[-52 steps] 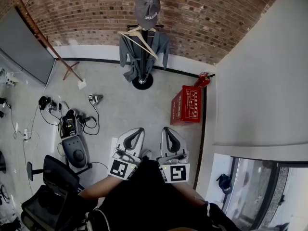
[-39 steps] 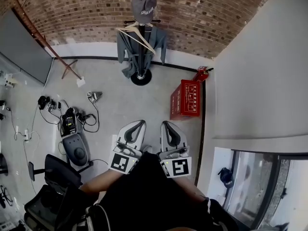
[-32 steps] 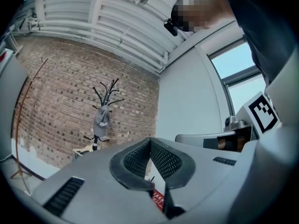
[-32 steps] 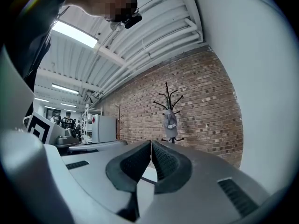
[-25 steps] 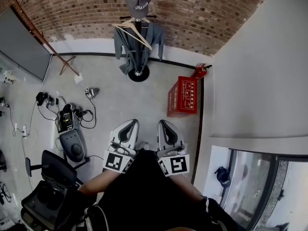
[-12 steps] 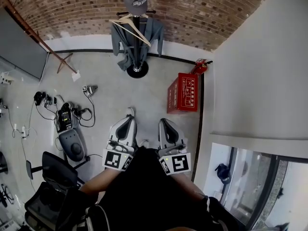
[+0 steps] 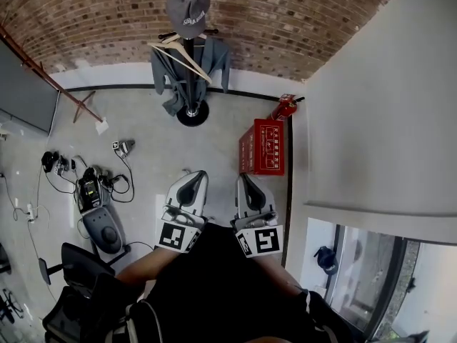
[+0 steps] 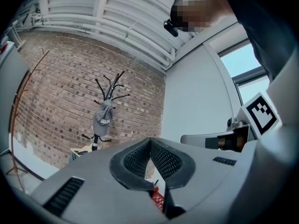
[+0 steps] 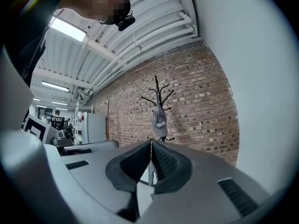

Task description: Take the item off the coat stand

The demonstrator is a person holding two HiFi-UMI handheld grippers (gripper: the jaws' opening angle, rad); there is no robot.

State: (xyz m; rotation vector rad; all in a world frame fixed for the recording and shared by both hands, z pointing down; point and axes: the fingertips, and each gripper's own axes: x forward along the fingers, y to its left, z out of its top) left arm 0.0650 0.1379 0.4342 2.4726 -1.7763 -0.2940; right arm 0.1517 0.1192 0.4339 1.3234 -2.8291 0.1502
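walked in a bit, so the coat stand (image 7: 191, 84) and its cap (image 7: 187, 6) look nearer now; left gripper (image 7: 194, 177) and right gripper (image 7: 243, 181) both pinched shut and empty; still well short of a grab

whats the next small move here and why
Probably step closer to the black metal coat stand: its grey baseball cap and grey jacket hang far across the floor from the left gripper and right gripper, likely out of reach. Both are shut and empty.
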